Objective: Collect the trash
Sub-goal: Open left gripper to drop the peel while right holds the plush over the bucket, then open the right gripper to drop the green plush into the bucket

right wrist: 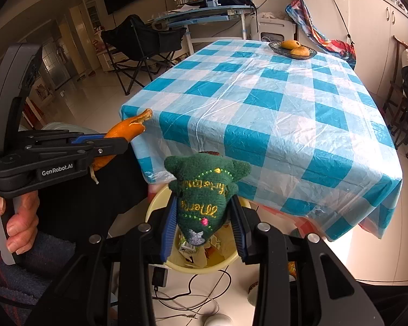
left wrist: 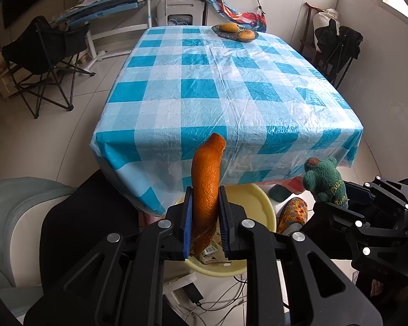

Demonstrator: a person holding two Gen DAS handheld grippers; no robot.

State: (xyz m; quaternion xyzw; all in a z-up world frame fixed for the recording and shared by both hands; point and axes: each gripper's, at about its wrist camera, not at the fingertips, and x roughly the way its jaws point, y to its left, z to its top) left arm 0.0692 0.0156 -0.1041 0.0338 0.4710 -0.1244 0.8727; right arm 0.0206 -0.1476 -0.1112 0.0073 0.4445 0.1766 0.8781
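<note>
My left gripper (left wrist: 204,193) is shut on a long orange peel (left wrist: 205,187) and holds it upright above the yellow trash bin (left wrist: 266,212) on the floor by the table's near edge. The left gripper and peel (right wrist: 127,127) also show in the right wrist view. My right gripper (right wrist: 202,201) is shut on a green knitted Christmas toy (right wrist: 204,190) above the same bin (right wrist: 160,198), which holds wrappers and scraps. The toy (left wrist: 325,182) shows at the right in the left wrist view.
The table has a blue-and-white checked cloth (left wrist: 231,87) with a dish of fruit (left wrist: 235,32) at its far end. A black folding chair (left wrist: 40,62) stands to the left. Cables and a charger (right wrist: 160,274) lie on the floor near the bin.
</note>
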